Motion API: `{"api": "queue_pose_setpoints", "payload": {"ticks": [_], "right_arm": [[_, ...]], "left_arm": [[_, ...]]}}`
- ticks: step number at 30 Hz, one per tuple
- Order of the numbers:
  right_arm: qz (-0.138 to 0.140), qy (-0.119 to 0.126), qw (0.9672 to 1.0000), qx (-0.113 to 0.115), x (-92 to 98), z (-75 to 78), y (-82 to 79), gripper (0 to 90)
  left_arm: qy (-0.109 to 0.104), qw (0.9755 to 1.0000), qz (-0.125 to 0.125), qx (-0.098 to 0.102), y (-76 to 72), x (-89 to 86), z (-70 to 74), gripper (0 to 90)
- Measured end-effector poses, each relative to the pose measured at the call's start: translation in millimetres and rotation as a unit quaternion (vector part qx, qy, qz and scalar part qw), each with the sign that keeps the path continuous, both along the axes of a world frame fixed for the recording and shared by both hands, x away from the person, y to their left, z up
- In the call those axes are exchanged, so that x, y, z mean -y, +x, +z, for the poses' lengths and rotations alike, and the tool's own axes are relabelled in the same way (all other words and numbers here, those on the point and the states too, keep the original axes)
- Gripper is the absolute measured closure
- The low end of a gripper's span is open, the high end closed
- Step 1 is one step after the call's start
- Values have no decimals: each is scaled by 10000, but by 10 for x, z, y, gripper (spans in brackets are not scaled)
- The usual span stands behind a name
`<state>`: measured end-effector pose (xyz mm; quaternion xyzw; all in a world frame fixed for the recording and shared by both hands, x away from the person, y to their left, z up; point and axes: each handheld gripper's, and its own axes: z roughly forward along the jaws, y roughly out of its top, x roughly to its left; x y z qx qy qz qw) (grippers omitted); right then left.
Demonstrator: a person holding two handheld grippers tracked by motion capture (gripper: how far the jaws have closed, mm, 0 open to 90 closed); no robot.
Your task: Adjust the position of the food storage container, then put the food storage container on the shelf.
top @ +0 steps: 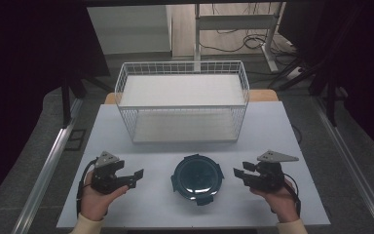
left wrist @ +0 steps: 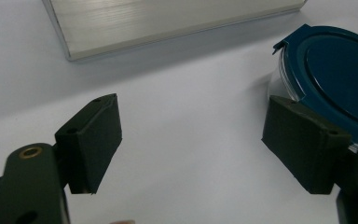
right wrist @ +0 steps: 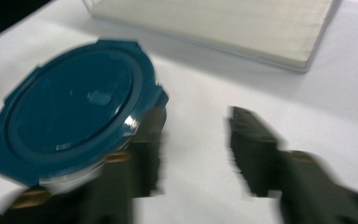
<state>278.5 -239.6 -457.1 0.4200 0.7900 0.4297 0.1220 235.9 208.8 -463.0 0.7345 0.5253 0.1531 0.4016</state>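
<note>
Container: round, lid up, flat on table | left gripper spread | right gripper spread, empty

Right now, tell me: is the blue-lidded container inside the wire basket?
No, the container sits on the table in front of the wire basket.

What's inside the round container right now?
Cannot tell. The container has its dark teal lid on, covering the top. A strip of clear wall shows below the lid's rim, but no contents can be made out through it.
</note>
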Motion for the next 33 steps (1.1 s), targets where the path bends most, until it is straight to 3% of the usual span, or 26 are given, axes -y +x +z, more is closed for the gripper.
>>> {"api": "queue_pose_setpoints", "payload": {"ticks": [2,6,12,14,16,20,25,33], "right_arm": [[51,81,9999,-40,8,0,-3,394],[212,20,9998,-66,-6,-17,-17,278],[163,-46,9999,-14,-9,-15,-12,218],[77,-53,10000,-12,-10,-22,-13,191],[36,-67,10000,-7,-9,-24,-11,179],[-11,-15,10000,-38,-4,-6,-9,171],[32,67,9999,-136,-19,9,-16,176],[115,7,9998,-180,-65,-2,-22,189]], "left_arm": [[-6,10000,-21,-5,5,16,3,193],[5,10000,-53,-13,-1,40,0,192],[-16,9999,-101,6,-21,57,14,192],[111,9999,-69,57,-34,78,22,191],[154,9998,-133,70,-46,113,31,191],[44,9997,-231,52,-61,165,50,182],[-202,9995,-262,-23,-65,153,69,213],[-263,9989,-376,-128,-39,196,27,212]]}}
